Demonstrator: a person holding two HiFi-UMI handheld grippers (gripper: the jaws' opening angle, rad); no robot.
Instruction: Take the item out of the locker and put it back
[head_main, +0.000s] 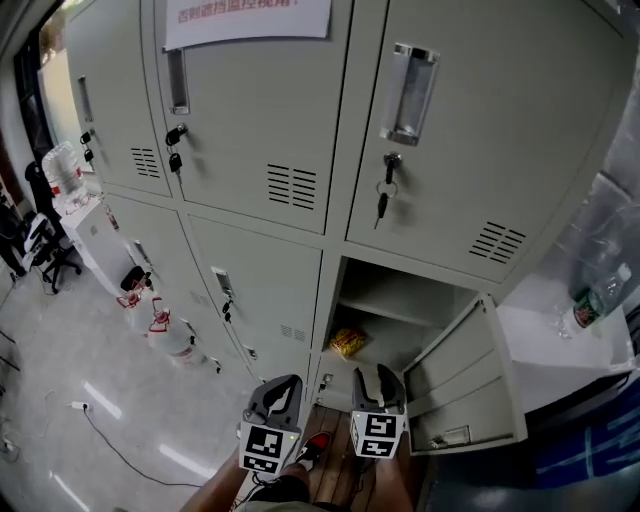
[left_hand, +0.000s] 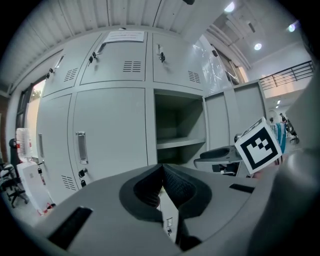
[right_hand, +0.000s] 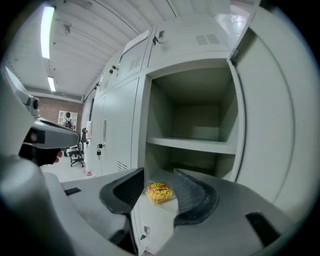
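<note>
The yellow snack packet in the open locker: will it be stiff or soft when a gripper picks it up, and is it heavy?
The yellow snack packet looks puffy and crinkled, so it will probably give under a grip and may crush. For the same reason it is likely light for its size. It lies flat on the locker floor, so it should slide, not roll.

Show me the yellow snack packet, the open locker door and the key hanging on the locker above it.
yellow snack packet (right_hand: 159, 193), right gripper view, middle of its front
open locker door (head_main: 470, 385), head view, its inner face
hanging key (head_main: 382, 207), head view, the key dangling under the lock
</note>
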